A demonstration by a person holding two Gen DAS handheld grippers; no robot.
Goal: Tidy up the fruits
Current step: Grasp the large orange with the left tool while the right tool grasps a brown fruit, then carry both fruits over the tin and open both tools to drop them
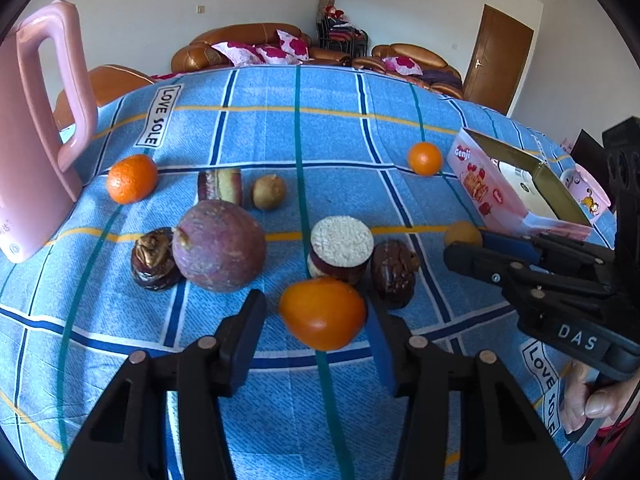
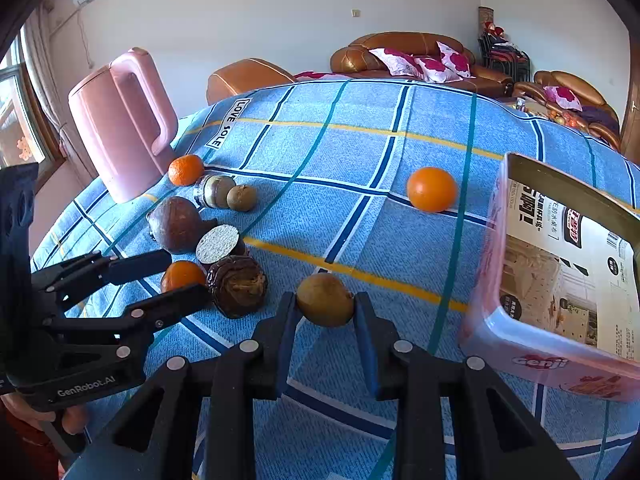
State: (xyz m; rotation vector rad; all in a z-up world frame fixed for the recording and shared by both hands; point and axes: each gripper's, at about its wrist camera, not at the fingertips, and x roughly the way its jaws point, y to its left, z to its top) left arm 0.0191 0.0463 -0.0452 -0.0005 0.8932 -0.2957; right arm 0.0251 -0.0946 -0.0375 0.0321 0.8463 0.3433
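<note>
In the left wrist view my left gripper (image 1: 316, 308) straddles a small orange fruit (image 1: 322, 312) lying on the blue checked cloth. Its right pad touches the fruit, while a sliver of cloth shows at the left pad, so it is open. My right gripper (image 2: 325, 304) is shut on a small round yellow-brown fruit (image 2: 325, 300), with both pads pressing its sides. Each gripper shows in the other's view: the right gripper (image 1: 466, 242) and the left gripper (image 2: 186, 276). An open pink tin box (image 2: 540, 356) stands just right of the right gripper.
Near the left gripper lie a purple passion fruit (image 1: 219, 250), two dark wrinkled fruits (image 1: 154, 258) (image 1: 394, 272) and a cut piece with a white top (image 1: 341, 246). Farther back are two oranges (image 1: 132, 178) (image 1: 425, 158). A pink kettle (image 1: 36, 140) stands at the left.
</note>
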